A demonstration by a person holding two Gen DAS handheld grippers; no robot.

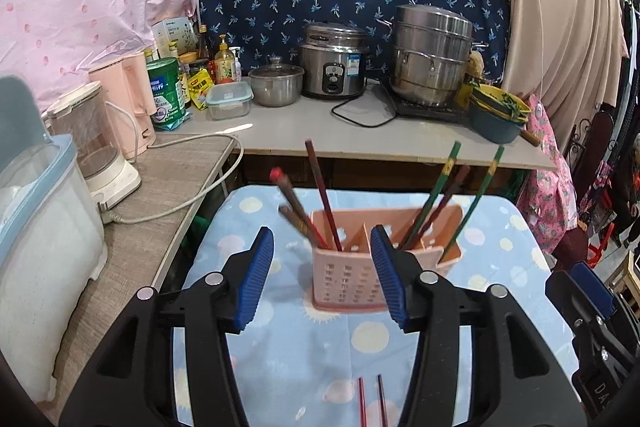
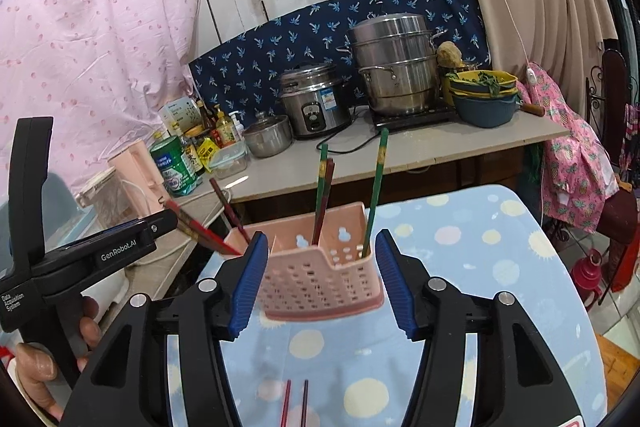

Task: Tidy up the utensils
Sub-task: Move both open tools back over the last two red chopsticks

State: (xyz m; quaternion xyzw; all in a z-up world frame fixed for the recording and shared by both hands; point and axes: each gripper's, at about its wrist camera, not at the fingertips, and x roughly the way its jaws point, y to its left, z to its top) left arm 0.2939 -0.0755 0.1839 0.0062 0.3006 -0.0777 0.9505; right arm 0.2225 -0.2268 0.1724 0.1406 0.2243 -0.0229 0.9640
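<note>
Both grippers, left (image 1: 322, 275) and right (image 2: 322, 281), stand partly open and empty before the pink utensil holder (image 1: 346, 281) mid-surface, chopsticks (image 1: 324, 195) already upright inside. Next, likely: reaching the two loose chopsticks (image 2: 295, 403) at the near edge.

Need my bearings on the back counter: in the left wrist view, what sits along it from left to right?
Green canister → clear lidded container → small lidded pot → rice cooker → stacked steel steamer → stacked bowls.
</note>
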